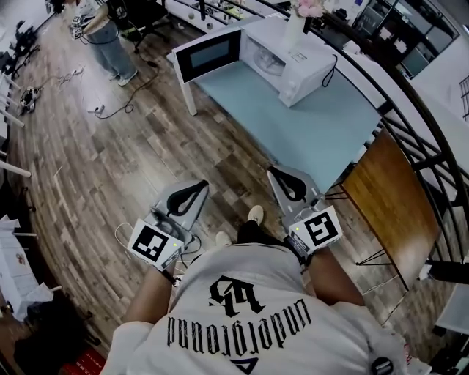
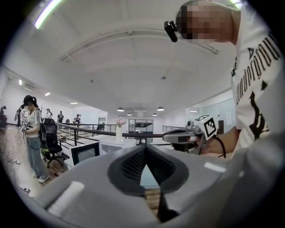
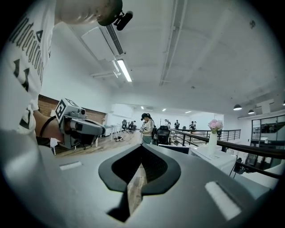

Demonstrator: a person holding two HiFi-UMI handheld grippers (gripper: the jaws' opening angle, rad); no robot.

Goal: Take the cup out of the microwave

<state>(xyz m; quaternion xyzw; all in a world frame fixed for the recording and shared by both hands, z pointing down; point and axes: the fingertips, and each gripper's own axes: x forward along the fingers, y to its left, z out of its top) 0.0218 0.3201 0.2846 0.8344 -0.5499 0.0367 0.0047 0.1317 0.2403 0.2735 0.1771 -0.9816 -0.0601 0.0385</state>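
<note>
A white microwave stands at the far end of a pale blue table, its door swung open to the left. A pale round shape shows in the cavity, too small to tell as the cup. My left gripper and right gripper are held level over the wooden floor, well short of the table and apart from the microwave. Both are shut with nothing between their jaws. The left gripper view shows the closed tips with the open door far ahead. The right gripper view shows closed tips and the microwave beyond.
A vase of pink flowers stands on top of the microwave. A person stands by an office chair at the far left, with cables on the floor. A black railing and a brown tabletop lie to the right.
</note>
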